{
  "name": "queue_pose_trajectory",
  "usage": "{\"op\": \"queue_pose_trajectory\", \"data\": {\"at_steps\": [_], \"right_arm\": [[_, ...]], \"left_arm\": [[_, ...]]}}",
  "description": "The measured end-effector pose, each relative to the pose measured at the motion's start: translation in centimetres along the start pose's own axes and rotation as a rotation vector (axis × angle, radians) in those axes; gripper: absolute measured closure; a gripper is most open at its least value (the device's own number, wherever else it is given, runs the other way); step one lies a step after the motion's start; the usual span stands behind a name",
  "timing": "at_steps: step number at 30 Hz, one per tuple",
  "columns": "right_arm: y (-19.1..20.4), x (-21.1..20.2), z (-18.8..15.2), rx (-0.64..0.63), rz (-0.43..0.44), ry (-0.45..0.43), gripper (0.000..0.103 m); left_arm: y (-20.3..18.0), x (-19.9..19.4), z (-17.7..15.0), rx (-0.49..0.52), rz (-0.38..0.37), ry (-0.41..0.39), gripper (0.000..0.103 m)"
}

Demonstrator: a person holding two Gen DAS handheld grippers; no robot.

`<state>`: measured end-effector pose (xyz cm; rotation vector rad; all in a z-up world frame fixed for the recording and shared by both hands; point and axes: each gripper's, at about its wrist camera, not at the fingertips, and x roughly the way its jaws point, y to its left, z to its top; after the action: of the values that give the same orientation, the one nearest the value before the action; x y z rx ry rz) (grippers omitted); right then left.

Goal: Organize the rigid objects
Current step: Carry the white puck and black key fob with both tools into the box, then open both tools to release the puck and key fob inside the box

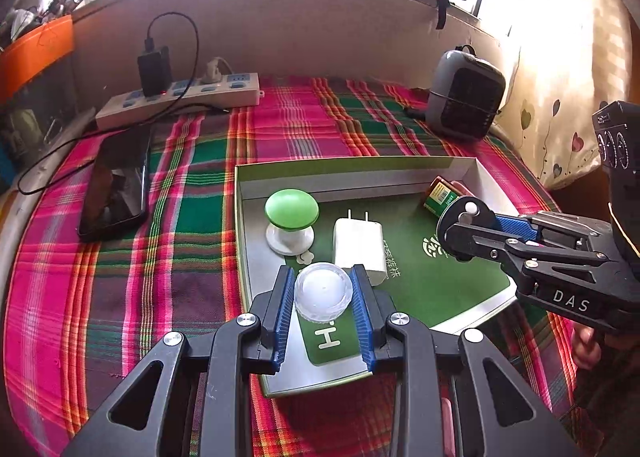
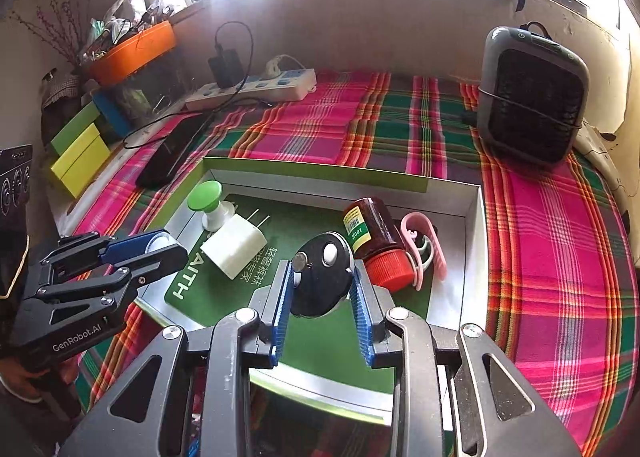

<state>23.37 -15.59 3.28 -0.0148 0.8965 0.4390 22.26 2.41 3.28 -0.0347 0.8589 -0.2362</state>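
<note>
A shallow green-lined box [image 1: 360, 173] [image 2: 474, 225] sits on the plaid cloth. In it lie a green mushroom-shaped knob [image 1: 291, 209] [image 2: 205, 191], a white plug adapter [image 1: 360, 243] [image 2: 234, 245], a brown bottle with a red cap [image 2: 374, 233] [image 1: 442, 193] and a pink clip [image 2: 424, 241]. My left gripper [image 1: 323, 289] [image 2: 160, 247] is shut on a clear round lid [image 1: 323, 291] above the box's near left part. My right gripper [image 2: 322, 277] [image 1: 460, 229] is shut on a black round disc [image 2: 322, 281] [image 1: 466, 223] over the box, next to the bottle.
A black phone [image 1: 114, 185] [image 2: 172, 157] lies left of the box. A white power strip [image 1: 180, 97] [image 2: 256, 87] with a black charger is at the back left. A grey heater [image 1: 466, 95] [image 2: 532, 97] stands at the back right. Green and yellow boxes [image 2: 80, 153] are at far left.
</note>
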Motion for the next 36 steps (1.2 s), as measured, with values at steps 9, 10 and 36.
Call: {"op": "queue_pose_trajectory", "data": {"at_steps": [9, 10, 36], "right_arm": [[-0.2, 2.4, 0.6, 0.000, 0.025, 0.035, 0.073], [-0.2, 2.6, 0.7, -0.001, 0.031, 0.039, 0.073], [-0.4, 4.3, 1.6, -0.014, 0.046, 0.016, 0.072]], "left_arm": [[-0.1, 1.3, 0.3, 0.007, 0.004, 0.012, 0.076], [-0.1, 1.4, 0.3, 0.007, 0.003, 0.013, 0.076], [-0.9, 2.2, 0.6, 0.048, 0.021, 0.018, 0.075]]}}
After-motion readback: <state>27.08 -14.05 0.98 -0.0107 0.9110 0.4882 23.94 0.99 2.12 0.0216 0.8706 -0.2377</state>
